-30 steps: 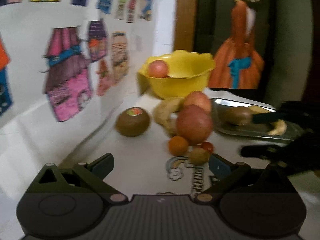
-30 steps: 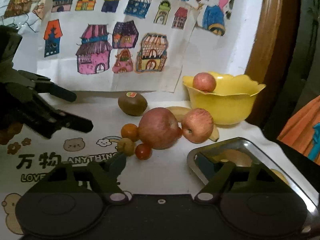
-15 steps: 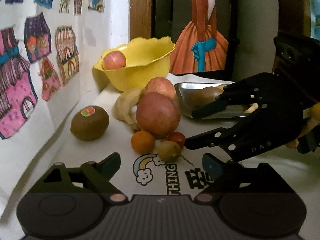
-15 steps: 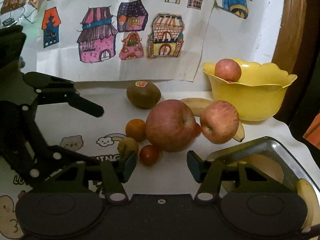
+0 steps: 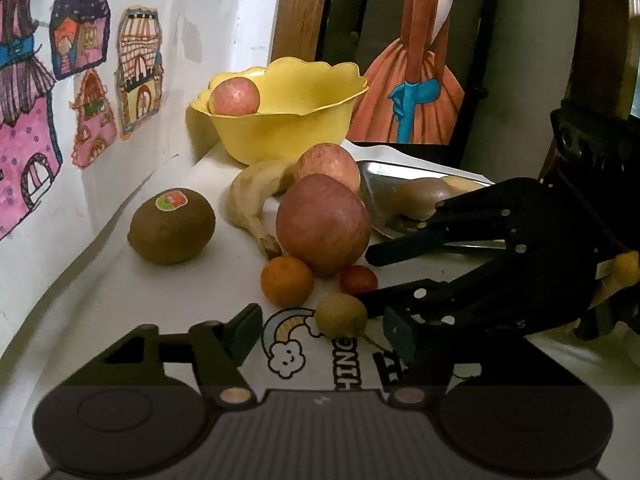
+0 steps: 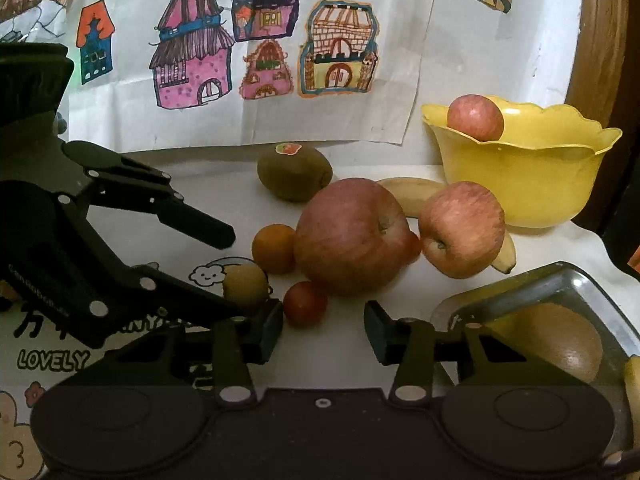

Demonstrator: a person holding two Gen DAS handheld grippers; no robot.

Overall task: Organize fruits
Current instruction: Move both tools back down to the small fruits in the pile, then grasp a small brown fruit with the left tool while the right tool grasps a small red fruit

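A fruit pile lies on the white table: a big red apple (image 5: 323,224) (image 6: 352,236), a second apple (image 6: 462,230), a banana (image 5: 252,196), a stickered kiwi (image 5: 171,226), a small orange (image 5: 287,281), a cherry tomato (image 6: 305,304) and a small yellow-green fruit (image 5: 341,315) (image 6: 245,284). My left gripper (image 5: 324,336) is open, and the yellow-green fruit sits just ahead of its gap. Low in front of the tomato, my right gripper (image 6: 322,330) is open and holds nothing. The two grippers' fingers nearly cross.
A yellow bowl (image 5: 296,128) (image 6: 520,184) with one apple (image 5: 234,96) stands at the back by the wall. A metal tray (image 5: 380,184) (image 6: 560,280) on the right holds a kiwi (image 6: 560,340) and banana pieces. Paper drawings cover the wall.
Both grippers have moved in toward the small fruits at the front of the pile and now meet there. The gap between the right gripper's fingers has narrowed. No fruit has moved.
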